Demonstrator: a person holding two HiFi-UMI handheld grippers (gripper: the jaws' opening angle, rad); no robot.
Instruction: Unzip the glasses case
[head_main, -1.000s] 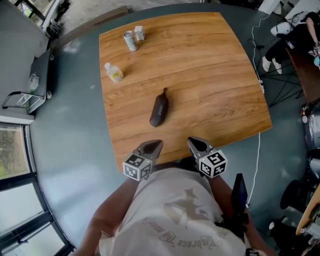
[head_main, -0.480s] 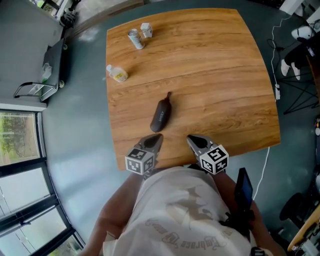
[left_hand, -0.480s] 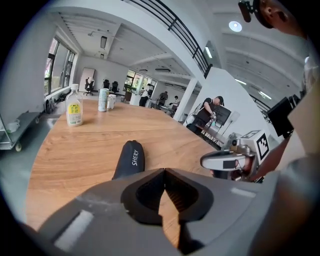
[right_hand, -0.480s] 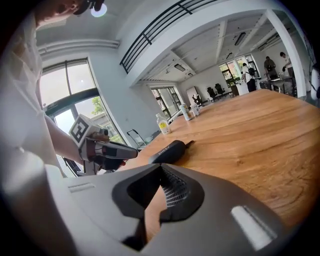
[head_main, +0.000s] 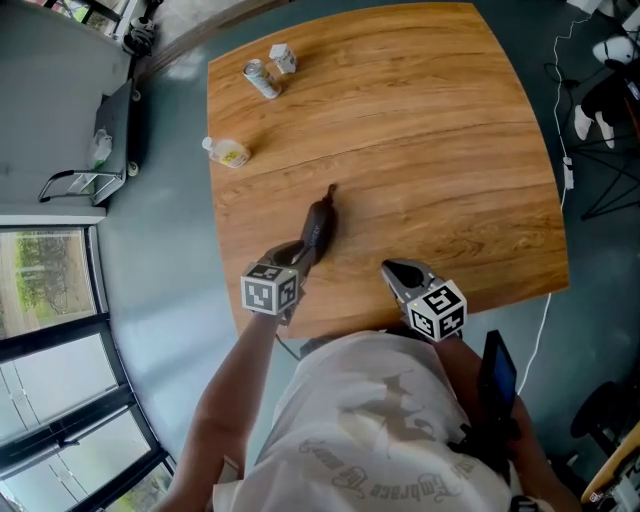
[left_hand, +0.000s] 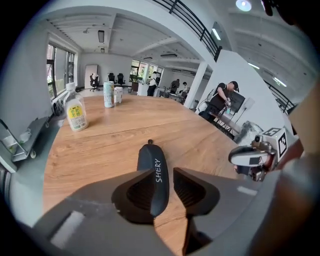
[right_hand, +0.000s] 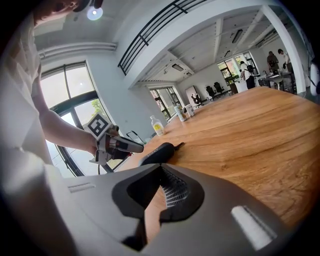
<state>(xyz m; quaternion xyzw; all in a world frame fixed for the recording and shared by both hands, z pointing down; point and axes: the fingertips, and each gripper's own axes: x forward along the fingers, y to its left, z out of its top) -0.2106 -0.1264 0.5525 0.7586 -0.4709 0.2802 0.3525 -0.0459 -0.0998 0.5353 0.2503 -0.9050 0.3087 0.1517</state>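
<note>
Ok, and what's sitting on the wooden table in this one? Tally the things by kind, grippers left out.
glasses case: 1
bottle: 1
can: 1
carton: 1
Total: 4

One case (head_main: 318, 228), one bottle (head_main: 228, 152), two small containers (head_main: 261, 79) (head_main: 283, 60), two tools (head_main: 303, 252) (head_main: 397, 272).

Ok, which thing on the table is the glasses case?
On the wooden table, look at the near left part, away from the bottle and can at the far corner. The glasses case is the lone black, elongated thing with white lettering.
</note>
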